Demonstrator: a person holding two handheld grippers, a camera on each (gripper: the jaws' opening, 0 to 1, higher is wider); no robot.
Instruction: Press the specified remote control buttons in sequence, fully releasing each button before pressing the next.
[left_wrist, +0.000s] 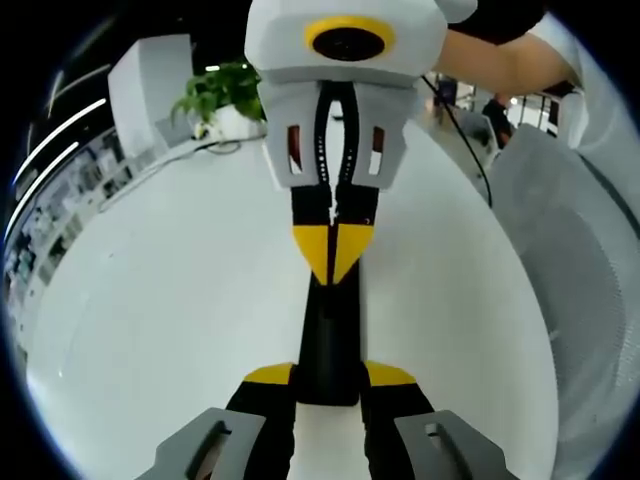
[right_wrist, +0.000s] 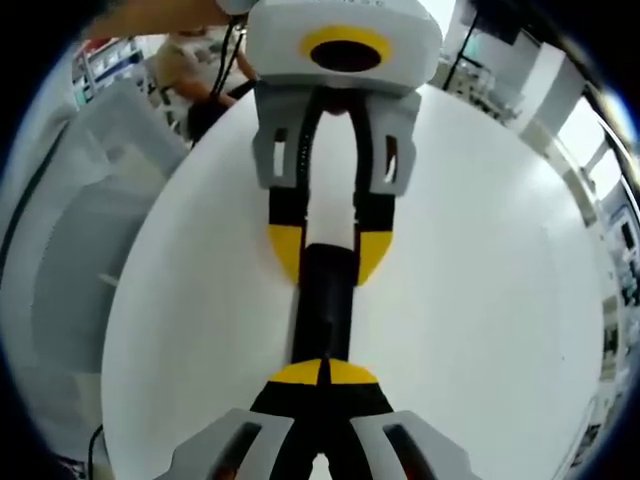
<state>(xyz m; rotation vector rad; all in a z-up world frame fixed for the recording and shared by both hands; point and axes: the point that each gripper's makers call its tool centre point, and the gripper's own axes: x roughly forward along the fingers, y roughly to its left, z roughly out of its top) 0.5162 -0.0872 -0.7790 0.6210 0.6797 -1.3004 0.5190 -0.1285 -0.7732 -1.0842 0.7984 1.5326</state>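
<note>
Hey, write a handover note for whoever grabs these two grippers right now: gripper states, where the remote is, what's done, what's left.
Left gripper: shut on one end of the black remote, steadying it over the white table.
Right gripper: jaws shut, tips down on the remote's face, apparently mid-press.
Done: cannot tell; the buttons are hidden.
Left: probably lift off fully, then make any remaining presses.

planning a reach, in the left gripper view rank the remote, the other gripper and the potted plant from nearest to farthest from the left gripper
1. remote: held between the jaws of the left gripper, at centre.
2. right gripper: straight ahead, jaws shut, tips on the remote's far end.
3. potted plant: at the far edge of the white table, upper left.
</note>
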